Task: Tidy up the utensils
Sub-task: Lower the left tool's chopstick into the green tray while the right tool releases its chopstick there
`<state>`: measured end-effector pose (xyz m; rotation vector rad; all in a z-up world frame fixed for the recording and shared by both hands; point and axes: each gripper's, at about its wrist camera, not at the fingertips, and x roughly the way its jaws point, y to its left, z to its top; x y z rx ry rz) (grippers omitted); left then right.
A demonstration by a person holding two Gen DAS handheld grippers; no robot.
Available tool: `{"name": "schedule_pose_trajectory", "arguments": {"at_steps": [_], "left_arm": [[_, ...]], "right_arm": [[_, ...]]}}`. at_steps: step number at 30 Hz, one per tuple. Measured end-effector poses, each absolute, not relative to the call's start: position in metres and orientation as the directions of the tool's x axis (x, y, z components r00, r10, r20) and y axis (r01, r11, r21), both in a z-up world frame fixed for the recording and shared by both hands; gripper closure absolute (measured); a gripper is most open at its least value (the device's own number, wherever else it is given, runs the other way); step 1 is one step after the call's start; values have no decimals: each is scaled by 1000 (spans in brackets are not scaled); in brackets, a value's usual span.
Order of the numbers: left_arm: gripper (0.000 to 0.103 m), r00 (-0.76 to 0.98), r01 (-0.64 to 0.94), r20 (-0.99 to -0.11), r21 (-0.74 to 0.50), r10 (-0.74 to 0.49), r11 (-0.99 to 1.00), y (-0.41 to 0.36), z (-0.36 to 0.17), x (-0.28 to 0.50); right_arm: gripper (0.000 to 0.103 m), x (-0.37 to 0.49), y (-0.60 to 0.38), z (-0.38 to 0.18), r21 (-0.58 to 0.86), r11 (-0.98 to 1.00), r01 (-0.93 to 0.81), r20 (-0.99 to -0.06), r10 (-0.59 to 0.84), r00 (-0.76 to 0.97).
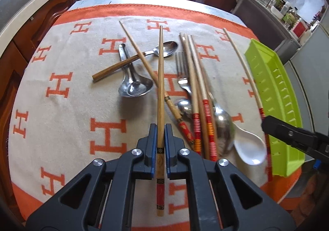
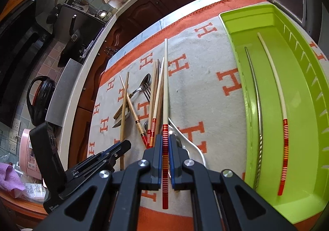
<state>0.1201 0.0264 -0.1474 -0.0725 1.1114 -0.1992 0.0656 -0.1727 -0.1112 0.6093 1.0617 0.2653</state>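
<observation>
While you hold both tongs over the patterned cloth, the scene reads so:

Left gripper (image 1: 160, 128): your jaws are clamped on a brown wooden chopstick (image 1: 160, 78); the blue pads press its sides just above the decorated red and black end.

Left chopstick, axis: it runs straight away from your left camera, thin tip toward the far edge of the cloth, decorated butt sticking out behind the jaws toward you. Its tip lies over the bowl of a steel spoon with a wooden handle (image 1: 144, 54).

Right gripper (image 2: 165, 138): your jaws are closed on a pale chopstick with red and orange bands (image 2: 165, 86), gripped on the banded part.

Right chopstick, axis: it points away along the fingers, pale tip far, banded end behind the pads.

Pose: both tongs tilt downward over the cloth (image 1: 67, 78); the left one shows at the lower left of the right view, the right one's tip at the right edge of the left view.

Pile: more chopsticks, a fork (image 1: 182, 74), a steel ladle (image 1: 135, 86) and a white spoon (image 1: 249, 148) lie crossed on the cloth between the two tongs.

Green tray (image 2: 267, 14): it sits at the right of the cloth; a banded chopstick (image 2: 283, 142) and a thin metal stick (image 2: 257, 111) lie lengthwise in it.
</observation>
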Motion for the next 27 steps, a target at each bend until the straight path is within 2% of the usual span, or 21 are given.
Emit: {"name": "schedule_pose_trajectory", "arguments": {"at_steps": [14,21,27], "left_arm": [[98,415,261,-830,-285,-374,922,-37,-71,101],[98,364,338,-824,-318,-434,886,-105,-61,114],[98,314,368,-836,-331,-451,869,-161,-73,125]], "right_arm": [[98,37,-207,-84,581,811,72,-690,443,572],[98,25,-251,-71,485,862,147,-721,299,626],[98,19,-289,-82,406,884,234,-772,195,604]]}}
